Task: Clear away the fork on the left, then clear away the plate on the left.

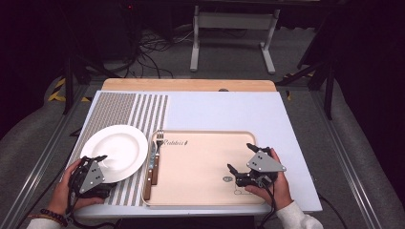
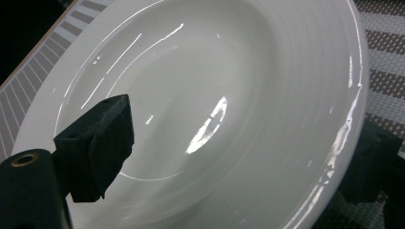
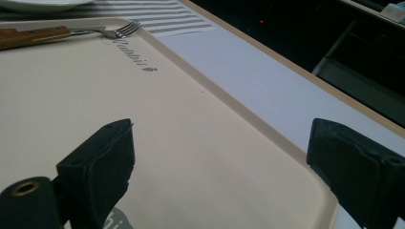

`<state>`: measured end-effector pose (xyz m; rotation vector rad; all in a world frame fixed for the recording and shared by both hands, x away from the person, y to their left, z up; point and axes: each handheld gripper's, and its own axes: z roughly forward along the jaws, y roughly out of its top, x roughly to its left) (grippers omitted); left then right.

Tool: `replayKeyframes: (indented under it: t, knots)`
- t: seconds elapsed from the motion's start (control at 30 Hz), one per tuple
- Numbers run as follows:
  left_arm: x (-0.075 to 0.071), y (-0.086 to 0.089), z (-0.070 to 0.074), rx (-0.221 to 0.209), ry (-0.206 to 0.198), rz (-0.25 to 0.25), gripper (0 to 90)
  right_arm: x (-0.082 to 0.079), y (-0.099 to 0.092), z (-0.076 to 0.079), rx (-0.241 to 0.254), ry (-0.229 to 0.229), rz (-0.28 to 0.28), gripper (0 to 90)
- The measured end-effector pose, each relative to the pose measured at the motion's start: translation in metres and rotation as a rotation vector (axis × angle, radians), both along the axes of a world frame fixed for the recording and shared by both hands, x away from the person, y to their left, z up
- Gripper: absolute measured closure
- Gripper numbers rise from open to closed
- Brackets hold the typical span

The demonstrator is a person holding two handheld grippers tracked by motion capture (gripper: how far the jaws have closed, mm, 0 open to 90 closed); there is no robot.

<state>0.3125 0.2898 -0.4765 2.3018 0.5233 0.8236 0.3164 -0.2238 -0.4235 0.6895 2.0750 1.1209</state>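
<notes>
The table [image 1: 229, 107] carried a pale cover, with a striped placemat [image 1: 143, 107] on its left part and a beige tray [image 1: 200, 167] at the middle. The white plate [image 1: 117, 150] sat on the placemat, its right edge just beside the tray's left rim. A fork [image 1: 156, 150] with a wooden handle lay along the tray's left rim, tines pointing away from the person; a second wooden-handled piece seemed to lie alongside it, though the high view was too coarse to tell what it was. The left tongs [image 1: 101, 161] were at the plate's near-left edge, spread wide: in the left gripper view one jaw stood over the plate's [image 2: 239, 95] inner bowl and the other sat outside and below the rim at the right, so the rim passed between them without being pinched. Whether either jaw touched the plate could not be told. The right tongs [image 1: 240, 156] hovered over the near-right part of the tray, jaws likewise spread and holding nothing, well apart from the plate; the right gripper view showed the tray [image 3: 200, 143] surface and its far rim between them.
</notes>
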Motion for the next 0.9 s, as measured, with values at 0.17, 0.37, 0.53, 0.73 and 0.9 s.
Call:
replayKeyframes:
  t: [0.17,0.37,0.53,0.73,0.9]
  knots:
    - [0.0002,-0.0002,0.0002,0.002,0.0,-0.002,13.0,0.0004,-0.001,-0.0003,0.0,0.004,-0.002,10.5]
    - [-0.0004,0.0001,-0.0004,-0.006,0.0,-0.005,14.7,0.0018,0.0005,-0.0002,0.002,0.004,0.002,10.6]
    - [-0.0024,0.0,-0.0001,-0.006,0.004,-0.003,16.3,0.0025,0.0019,-0.0005,0.001,0.006,0.008,10.6]
    - [-0.0042,0.0005,0.001,-0.012,0.013,-0.001,16.7,0.0003,0.0032,0.0001,-0.003,0.001,0.02,10.6]
    - [-0.0033,-0.0012,0.0012,-0.001,0.006,-0.002,16.5,0.0029,0.0009,-0.0008,0.004,0.006,0.011,10.6]
